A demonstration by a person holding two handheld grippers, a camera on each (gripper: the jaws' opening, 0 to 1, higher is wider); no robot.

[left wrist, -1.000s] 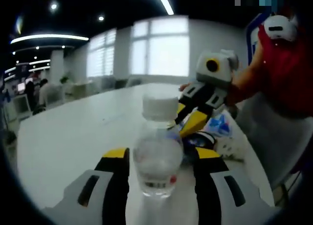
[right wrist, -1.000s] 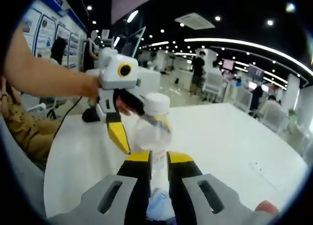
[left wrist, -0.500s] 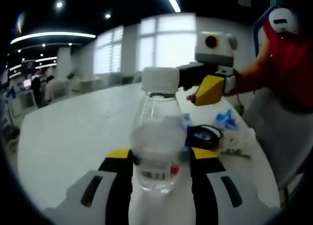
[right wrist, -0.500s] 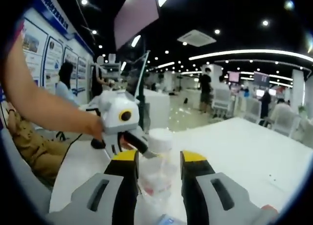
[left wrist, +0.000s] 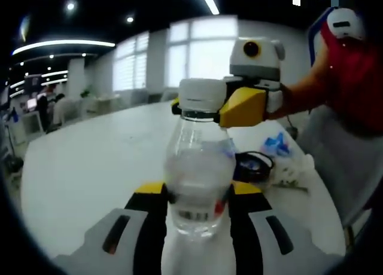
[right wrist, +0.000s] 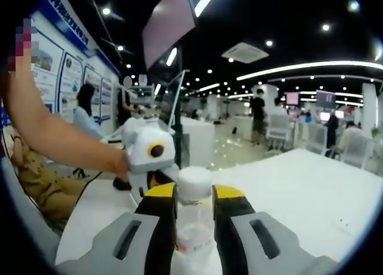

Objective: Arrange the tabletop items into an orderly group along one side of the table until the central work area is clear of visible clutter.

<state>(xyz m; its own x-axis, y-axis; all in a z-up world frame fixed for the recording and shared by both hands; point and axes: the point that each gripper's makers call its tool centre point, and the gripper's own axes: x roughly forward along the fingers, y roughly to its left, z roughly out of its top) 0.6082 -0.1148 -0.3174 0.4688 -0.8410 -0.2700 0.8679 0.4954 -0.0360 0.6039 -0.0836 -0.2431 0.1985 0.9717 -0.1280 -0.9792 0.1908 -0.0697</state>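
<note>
Left gripper view is showing a clear plastic bottle [left wrist: 199,185] standing upright on the white table [left wrist: 90,173], its body sitting between the yellow-tipped jaws of the left gripper [left wrist: 195,194], which are pressing against its lower sides and gripping it. The bottle's white cap [left wrist: 202,95] is rising above those jaws, and the right gripper [left wrist: 206,110] is reaching in from the right of the bottle, its jaws closing on either side of the neck just under the cap. Beside the bottle, to its right on the table, a black cable coil [left wrist: 254,166] and some crumpled white and blue packaging [left wrist: 281,161] are lying near the table's edge.

In the right gripper view the cap [right wrist: 195,182] is sitting between the right gripper's [right wrist: 194,194] narrowly parted jaws, touching both, with the left gripper [right wrist: 152,161] just behind the bottle [right wrist: 194,233].
</note>
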